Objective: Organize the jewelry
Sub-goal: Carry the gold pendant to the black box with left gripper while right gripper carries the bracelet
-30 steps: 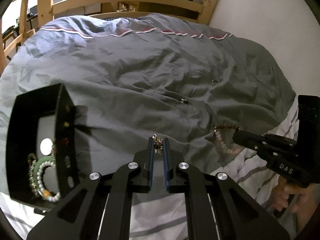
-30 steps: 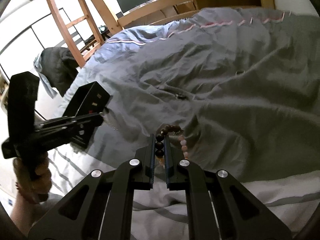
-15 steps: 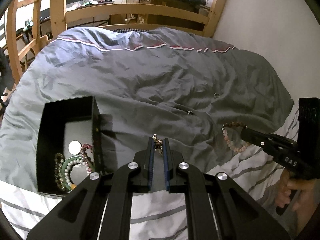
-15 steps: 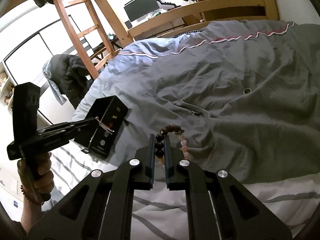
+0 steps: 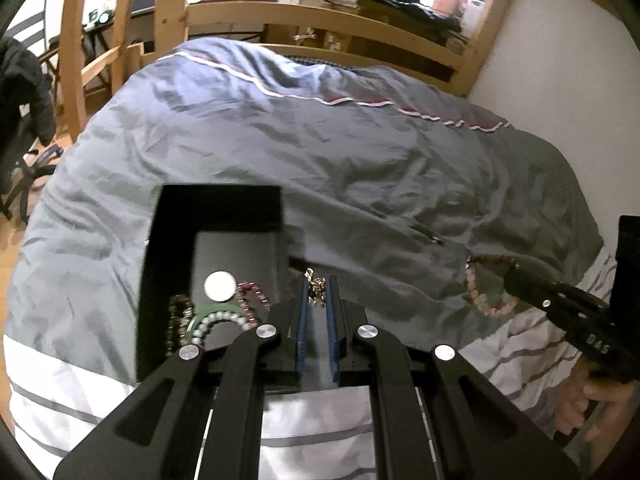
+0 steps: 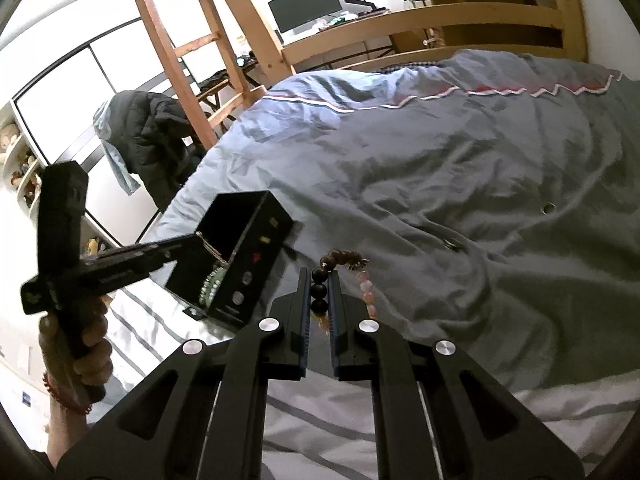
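Black right tool (image 6: 319, 280) has blue pads, silver screws, "DAS" lettering.

Grey duvet (image 5: 320, 152) w/ red-white trim; black box (image 5: 218, 210); dark brown + pink beads (image 6: 362, 280); white sheet (image 6: 400, 400), grey stripes.

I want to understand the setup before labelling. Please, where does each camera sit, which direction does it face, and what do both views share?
Left wrist: sits on the left tool, facing down over the open black jewelry box on the grey duvet; its fingers pinch a small gold chain; the right hand shows.
Right wrist: sits on the right tool, facing across the bed; its fingers pinch a dark and pink beaded bracelet; the left hand shows.
Shared: box, duvet, bracelet, wooden bed frame.
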Demonstrator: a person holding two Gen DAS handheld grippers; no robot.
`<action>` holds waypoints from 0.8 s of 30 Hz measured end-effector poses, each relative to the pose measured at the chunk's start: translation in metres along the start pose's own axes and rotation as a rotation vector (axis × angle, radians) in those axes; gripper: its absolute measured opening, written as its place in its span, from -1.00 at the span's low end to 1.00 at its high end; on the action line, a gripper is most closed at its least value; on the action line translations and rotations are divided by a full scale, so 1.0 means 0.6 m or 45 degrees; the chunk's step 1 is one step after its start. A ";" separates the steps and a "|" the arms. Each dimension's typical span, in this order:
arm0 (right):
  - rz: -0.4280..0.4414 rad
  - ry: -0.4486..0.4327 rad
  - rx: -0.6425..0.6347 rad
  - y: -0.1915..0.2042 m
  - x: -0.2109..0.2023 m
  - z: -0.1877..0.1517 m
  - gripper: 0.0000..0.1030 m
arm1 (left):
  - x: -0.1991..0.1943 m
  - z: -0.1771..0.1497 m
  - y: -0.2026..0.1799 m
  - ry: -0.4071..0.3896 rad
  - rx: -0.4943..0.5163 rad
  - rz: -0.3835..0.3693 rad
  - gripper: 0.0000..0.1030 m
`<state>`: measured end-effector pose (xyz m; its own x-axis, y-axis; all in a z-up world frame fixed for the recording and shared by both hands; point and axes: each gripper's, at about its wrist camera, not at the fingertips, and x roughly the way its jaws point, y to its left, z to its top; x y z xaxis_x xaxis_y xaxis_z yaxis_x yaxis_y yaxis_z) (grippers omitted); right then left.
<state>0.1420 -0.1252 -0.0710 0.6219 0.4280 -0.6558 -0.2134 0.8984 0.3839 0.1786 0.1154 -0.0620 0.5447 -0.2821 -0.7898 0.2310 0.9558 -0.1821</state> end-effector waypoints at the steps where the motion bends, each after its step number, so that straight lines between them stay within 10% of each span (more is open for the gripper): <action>1: 0.003 0.004 -0.009 0.007 0.004 0.003 -0.82 | -0.001 0.000 0.006 -0.003 -0.006 0.013 -0.83; 24: 0.188 0.037 -0.079 0.149 0.105 0.039 -0.82 | -0.007 0.012 0.119 0.023 -0.186 0.031 -0.83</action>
<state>0.1797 -0.0203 -0.0627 0.5585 0.5580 -0.6138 -0.3479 0.8293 0.4373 0.1986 0.1842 -0.0673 0.5335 -0.2583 -0.8054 0.0975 0.9647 -0.2448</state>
